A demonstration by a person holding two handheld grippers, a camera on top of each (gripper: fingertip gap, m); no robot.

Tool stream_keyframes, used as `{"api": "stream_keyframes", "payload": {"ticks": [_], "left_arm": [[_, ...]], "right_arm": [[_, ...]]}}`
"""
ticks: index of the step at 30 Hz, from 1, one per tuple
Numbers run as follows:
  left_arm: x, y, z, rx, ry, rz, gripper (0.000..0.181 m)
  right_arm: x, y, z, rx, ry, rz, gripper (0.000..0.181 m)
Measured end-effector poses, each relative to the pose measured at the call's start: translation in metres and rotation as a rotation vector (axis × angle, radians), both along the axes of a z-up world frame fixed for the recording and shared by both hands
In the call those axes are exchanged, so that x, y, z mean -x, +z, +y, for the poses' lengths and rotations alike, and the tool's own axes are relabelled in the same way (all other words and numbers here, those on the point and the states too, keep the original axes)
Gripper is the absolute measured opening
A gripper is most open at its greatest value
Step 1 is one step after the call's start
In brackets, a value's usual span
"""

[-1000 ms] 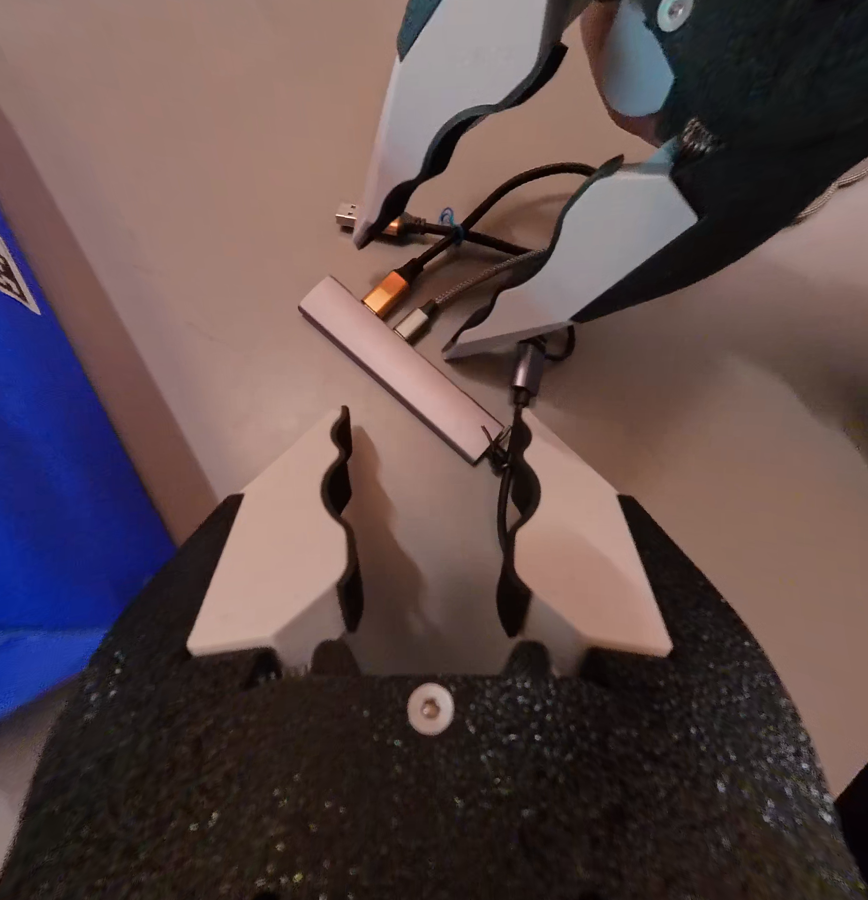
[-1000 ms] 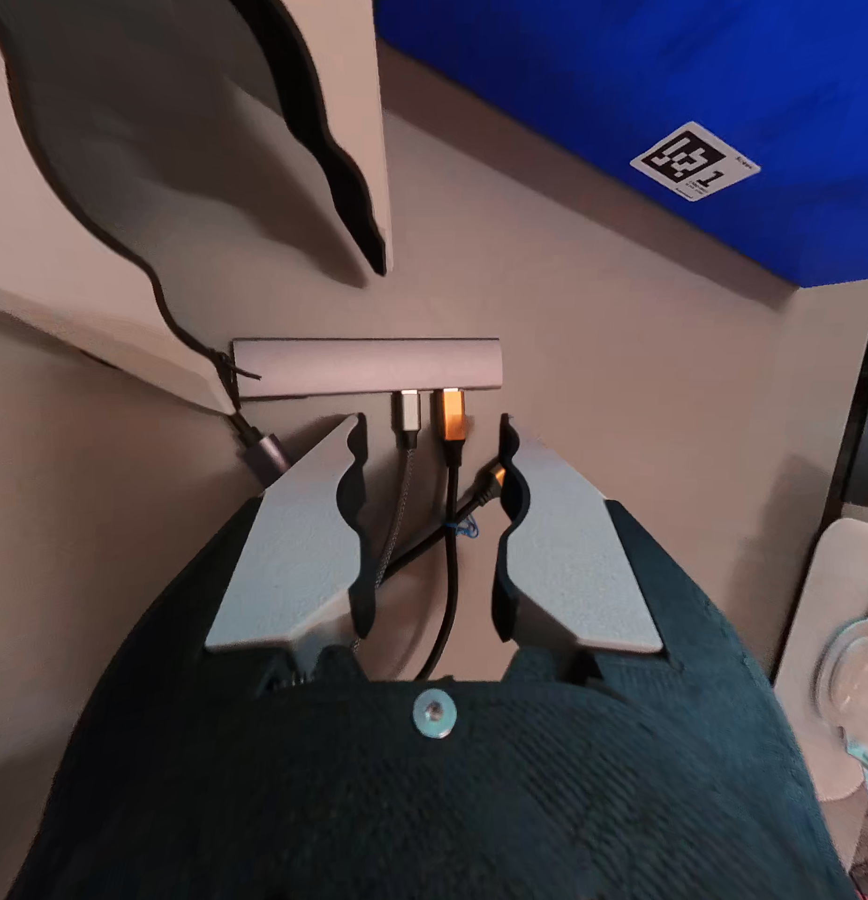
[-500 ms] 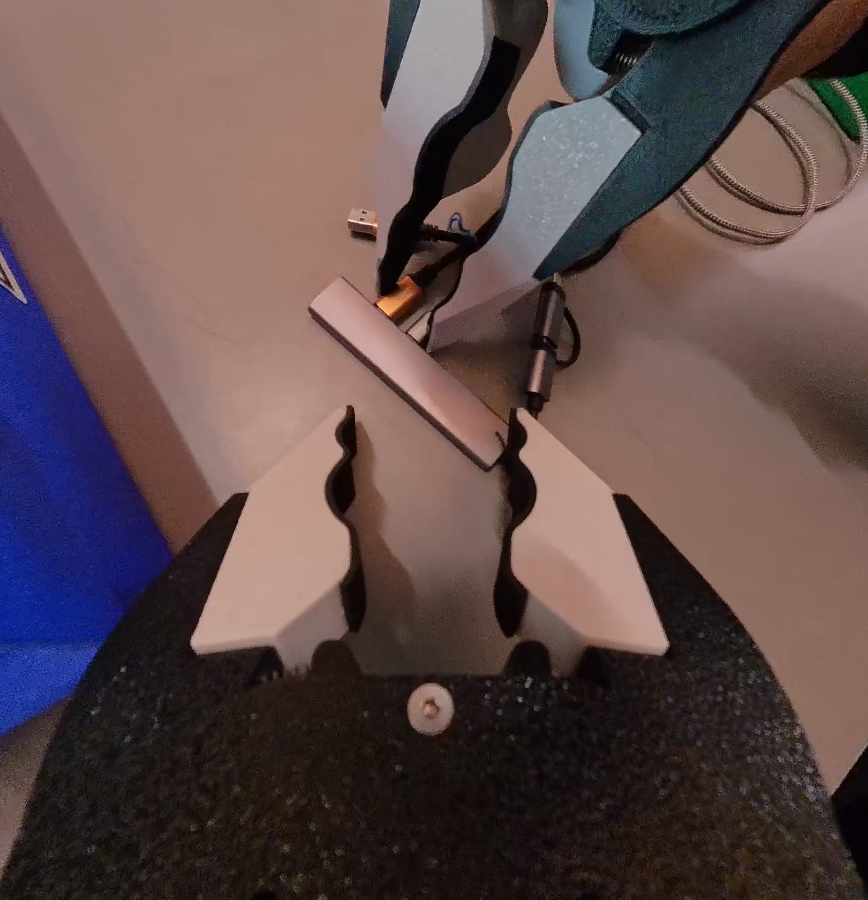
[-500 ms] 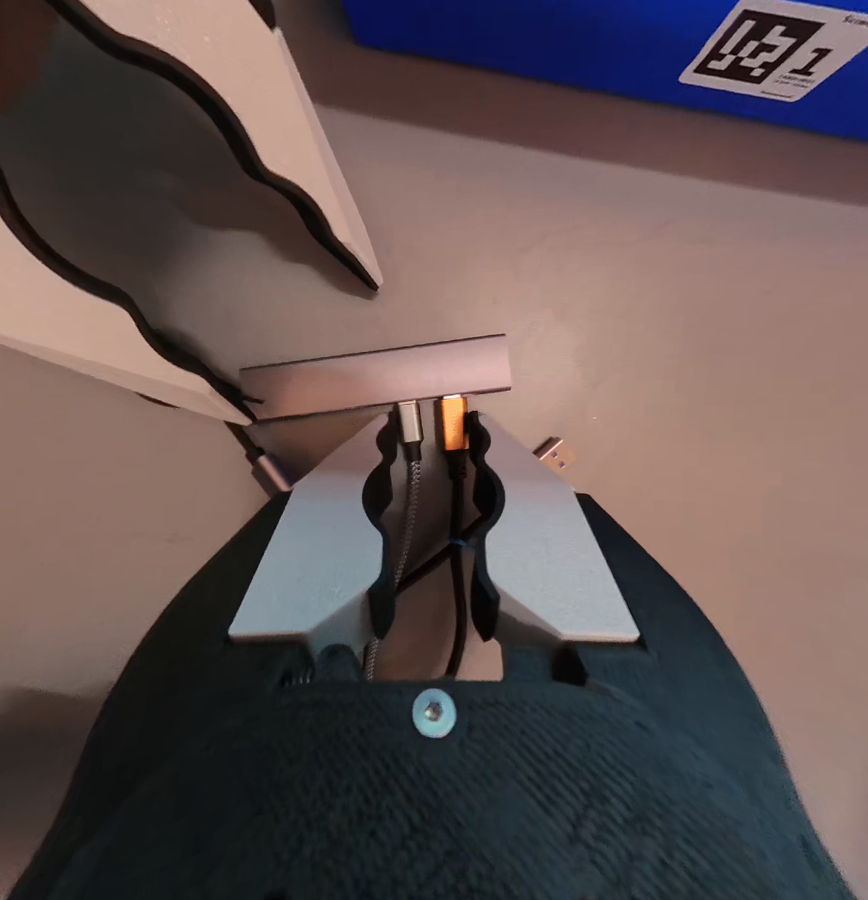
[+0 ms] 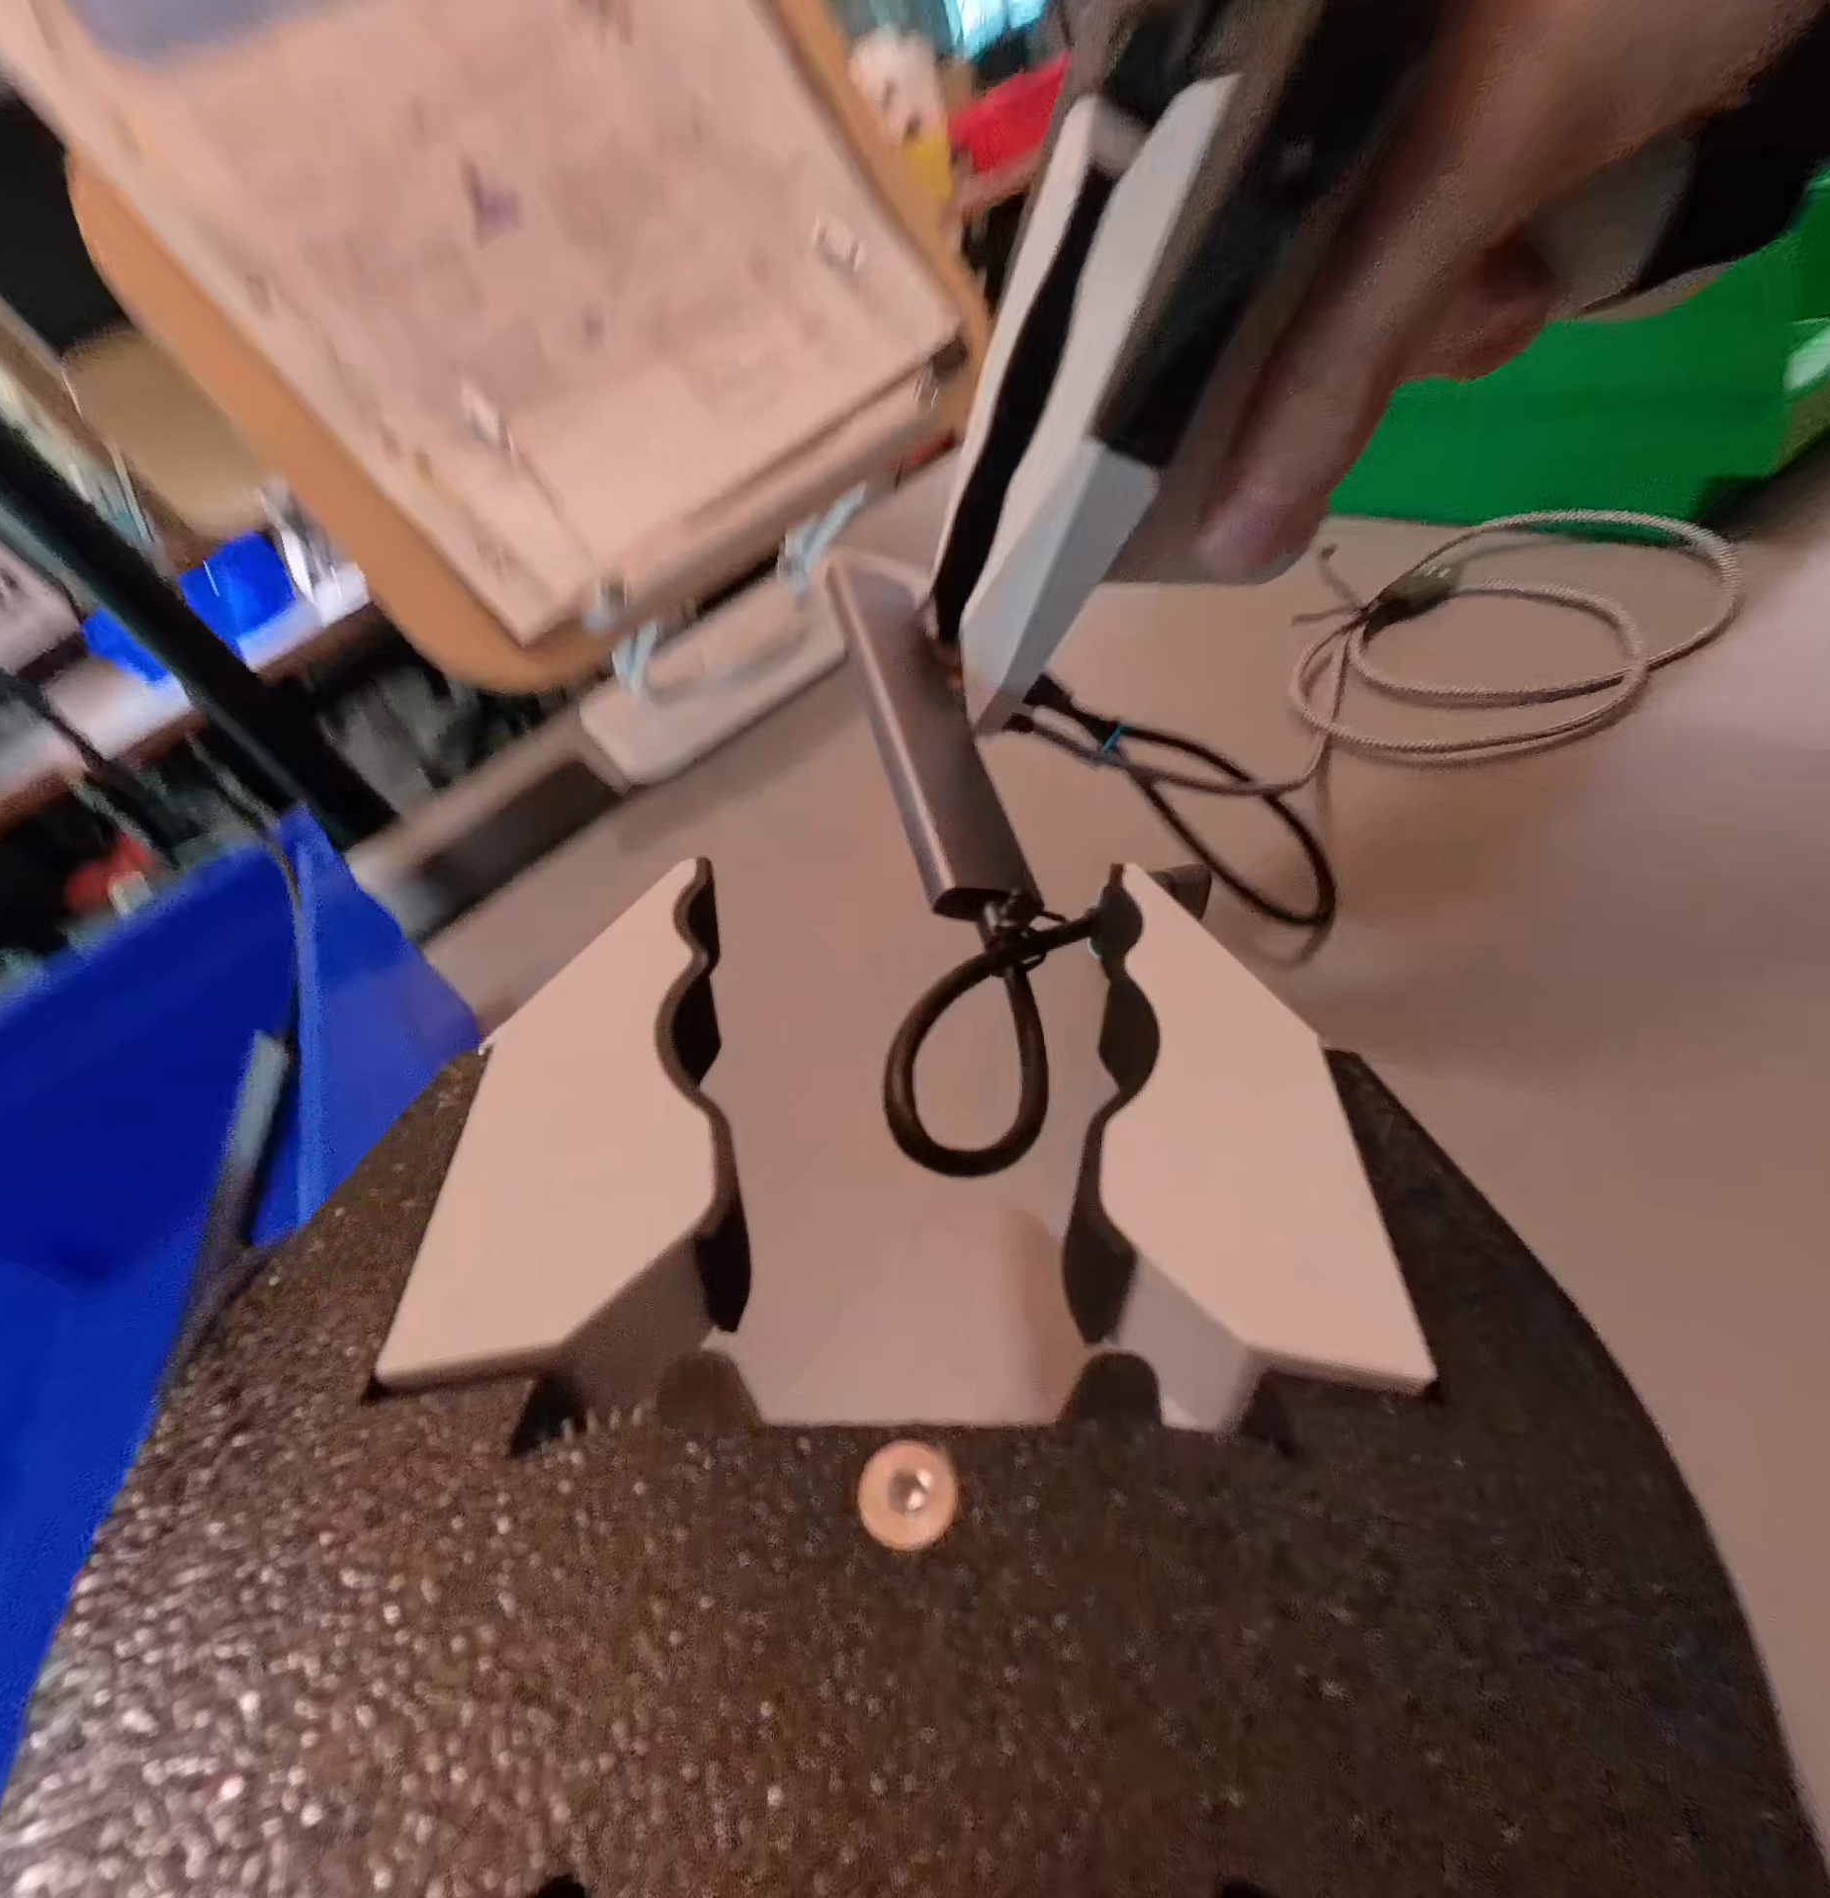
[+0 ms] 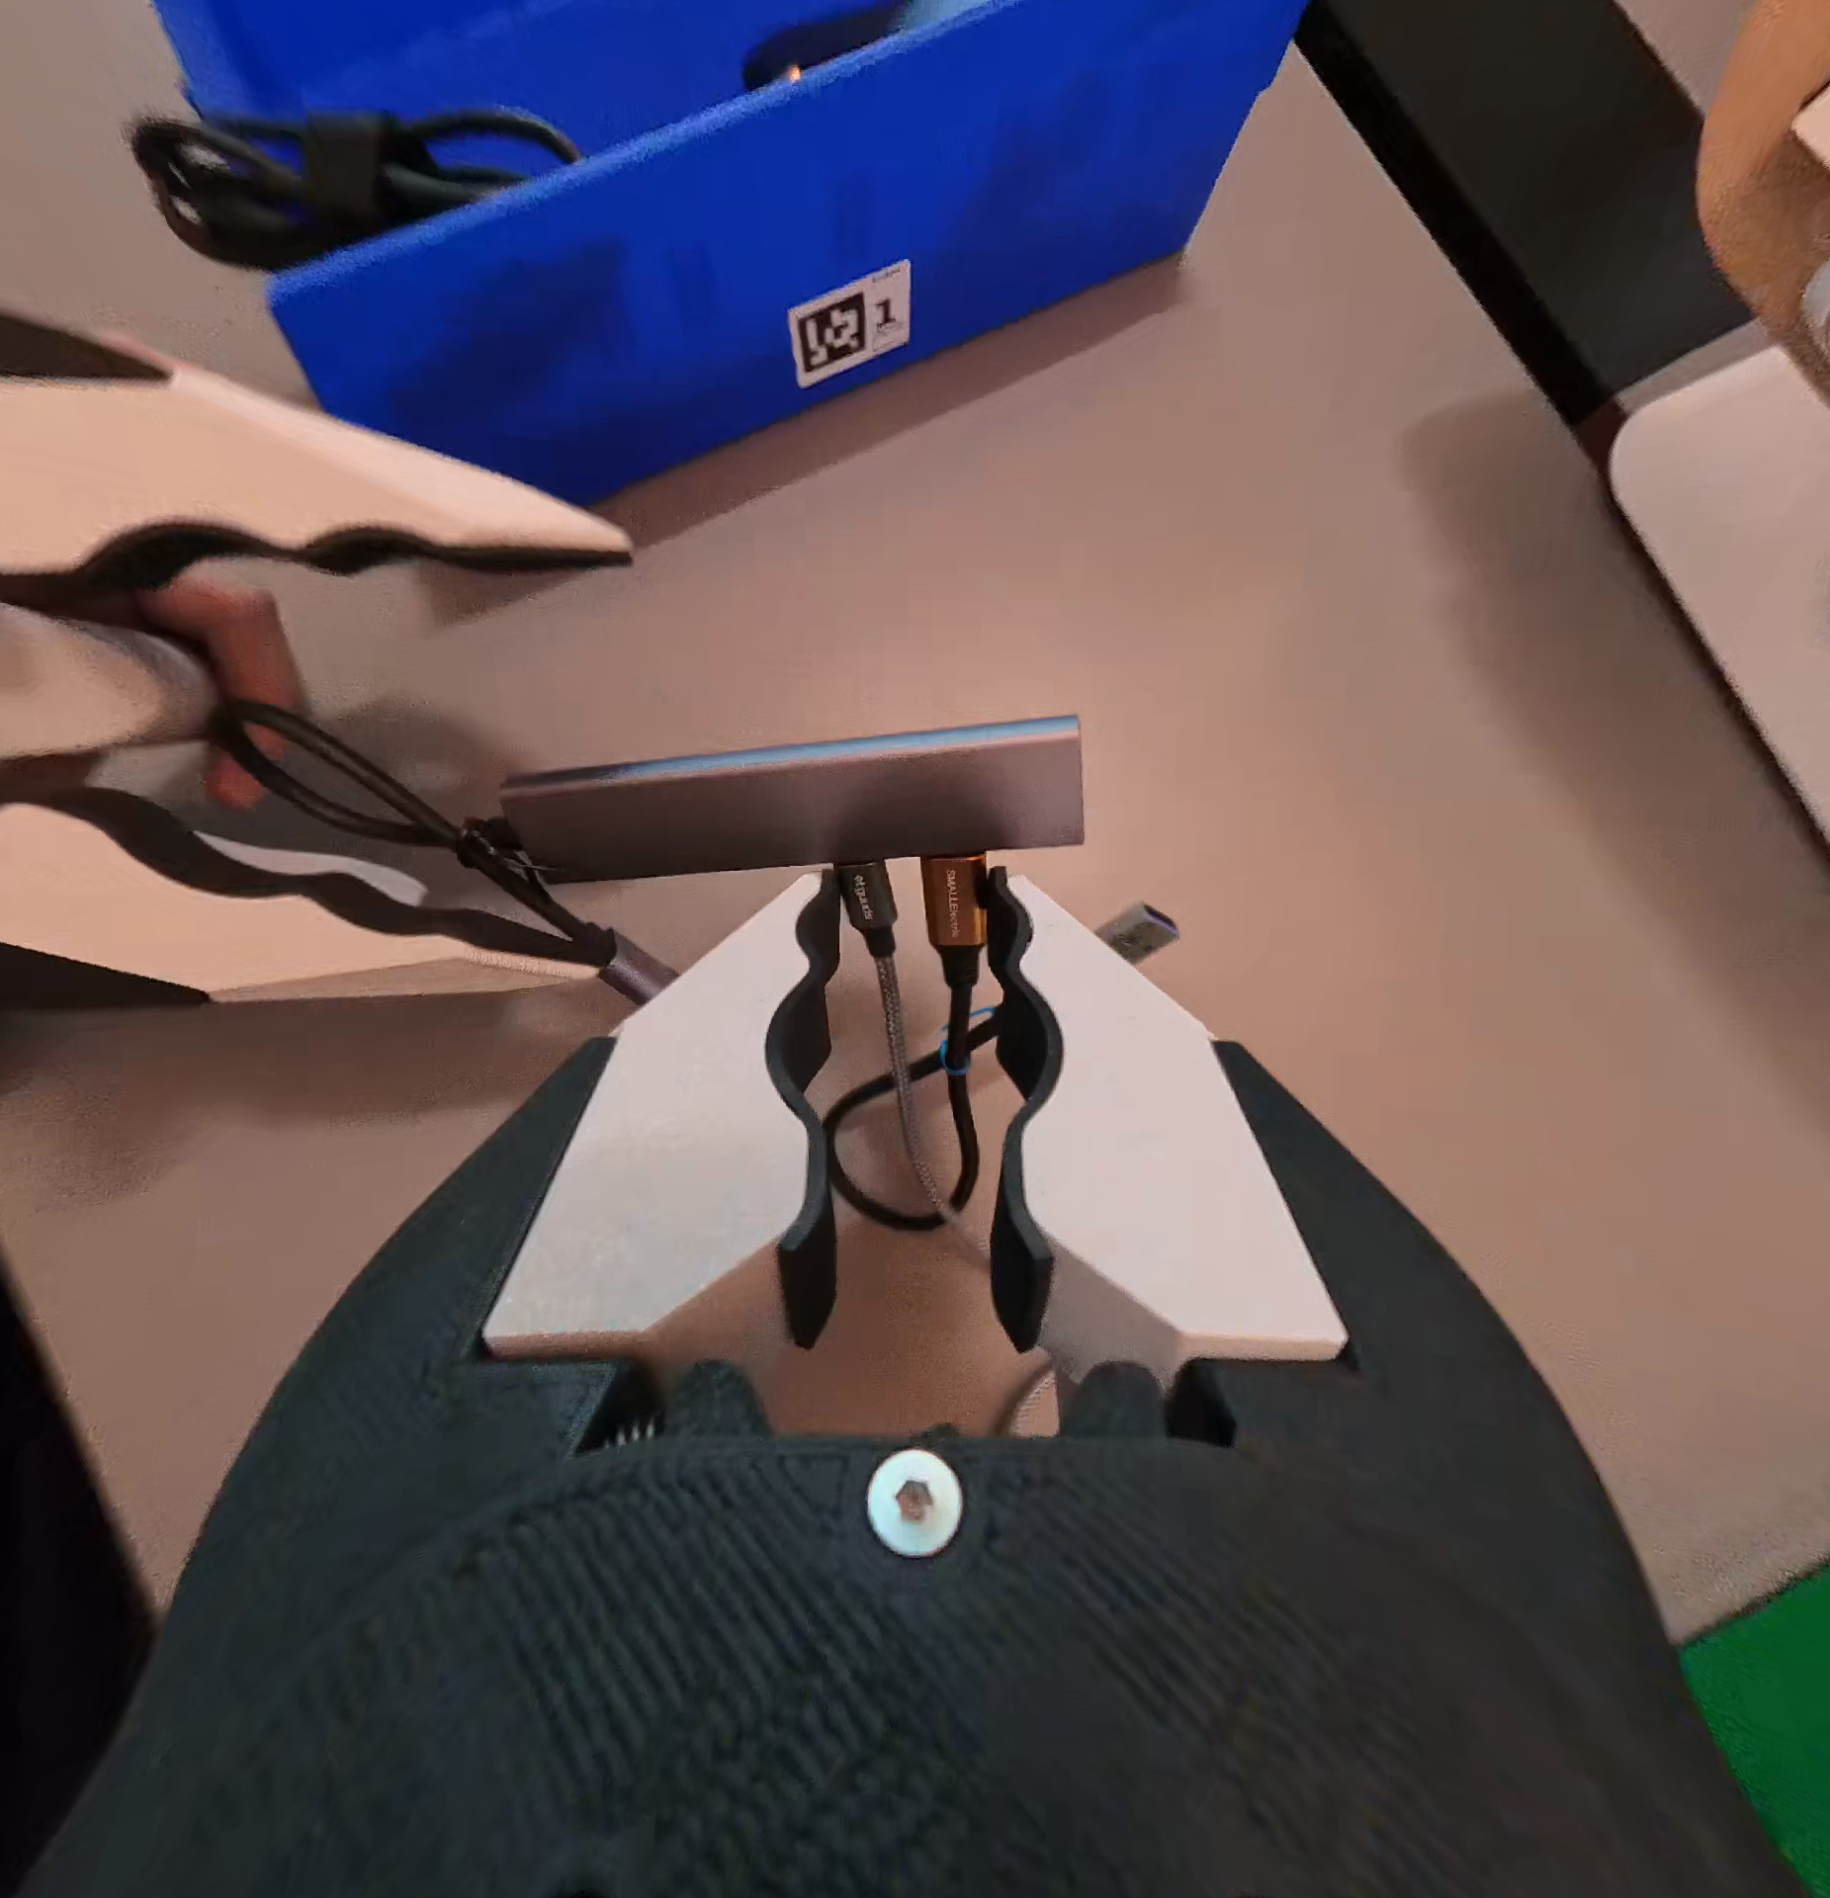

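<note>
Here the right gripper (image 6: 905, 904) has its fingers closed in around two plugs, one grey (image 6: 862, 896) and one orange (image 6: 954, 902), both seated in a grey hub (image 6: 787, 796) tilted up off the tan table (image 6: 1301, 719). The left gripper (image 5: 905, 904) is open, with the hub's looped black cord (image 5: 967, 1058) between its fingers. A blue bin (image 6: 633, 257) stands behind.

A beige tabletop (image 6: 1249, 637) fills both views. A blue bin (image 6: 684, 257) is set on it at upper centre, a white slab (image 6: 1732, 575) at the right edge, and a coiled braided cable (image 5: 1527, 657) at upper right.
</note>
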State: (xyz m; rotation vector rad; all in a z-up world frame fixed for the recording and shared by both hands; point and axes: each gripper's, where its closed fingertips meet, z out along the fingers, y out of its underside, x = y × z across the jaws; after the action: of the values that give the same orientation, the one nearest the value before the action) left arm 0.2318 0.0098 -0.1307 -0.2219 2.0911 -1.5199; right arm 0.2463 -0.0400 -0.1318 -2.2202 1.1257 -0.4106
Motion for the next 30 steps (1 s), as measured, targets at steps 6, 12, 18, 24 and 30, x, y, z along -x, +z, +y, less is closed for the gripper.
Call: {"api": "stream_keyframes", "payload": {"ticks": [6, 12, 18, 24, 30], "left_arm": [[0.02, 0.015, -0.012, -0.036, -0.059, -0.321, 0.057], [0.025, 0.019, -0.014, -0.131, -0.038, -0.572, 0.054], [0.041, 0.033, -0.013, -0.194, -0.082, -0.731, 0.063], [0.037, 0.048, 0.004, -0.166, -0.067, -0.724, 0.07], [0.05, 0.045, -0.018, -0.037, -0.077, -0.762, 0.064]], "right_arm": [[0.016, 0.002, -0.009, -0.047, -0.036, 0.02, 0.027], [0.019, 0.01, -0.019, -0.08, -0.055, 0.004, 0.027], [0.025, 0.024, -0.035, -0.114, -0.077, -0.023, 0.027], [0.038, 0.043, -0.041, -0.269, -0.066, -0.02, 0.027], [0.056, 0.034, 0.001, -0.313, 0.07, 0.054, 0.027]]}}
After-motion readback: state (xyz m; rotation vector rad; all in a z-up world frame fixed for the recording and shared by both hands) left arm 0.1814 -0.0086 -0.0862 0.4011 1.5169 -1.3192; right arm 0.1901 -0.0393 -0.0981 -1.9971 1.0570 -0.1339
